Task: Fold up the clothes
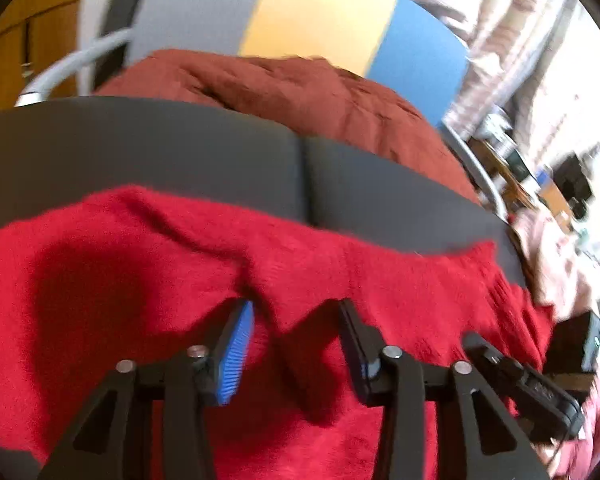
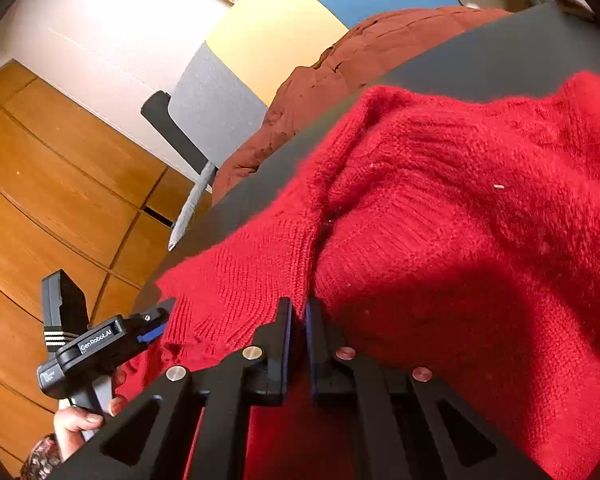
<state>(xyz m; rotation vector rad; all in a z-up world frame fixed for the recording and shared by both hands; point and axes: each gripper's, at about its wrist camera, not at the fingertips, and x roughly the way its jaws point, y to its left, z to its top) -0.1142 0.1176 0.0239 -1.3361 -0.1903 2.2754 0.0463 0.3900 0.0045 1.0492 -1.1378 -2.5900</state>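
A bright red knit sweater [image 1: 140,280] lies spread on a dark grey table [image 1: 180,160]. In the left wrist view my left gripper [image 1: 296,308] stands partly apart, and a bunched fold of the sweater's edge fills the gap from pad to pad, lifted off the layer below. The right wrist view shows that left gripper [image 2: 156,320] at the ribbed hem corner, held by a hand [image 2: 76,420]. My right gripper [image 2: 299,308] is shut tight on a crease of the red sweater [image 2: 460,220] close to that hem.
A rust-brown garment [image 1: 300,96] is heaped past the table's far edge, in front of a panel in grey, yellow and blue [image 1: 320,12]. Wooden floor [image 2: 60,180] lies beyond the table's [image 2: 480,52] left edge. Cluttered shelves [image 1: 540,168] stand to the right.
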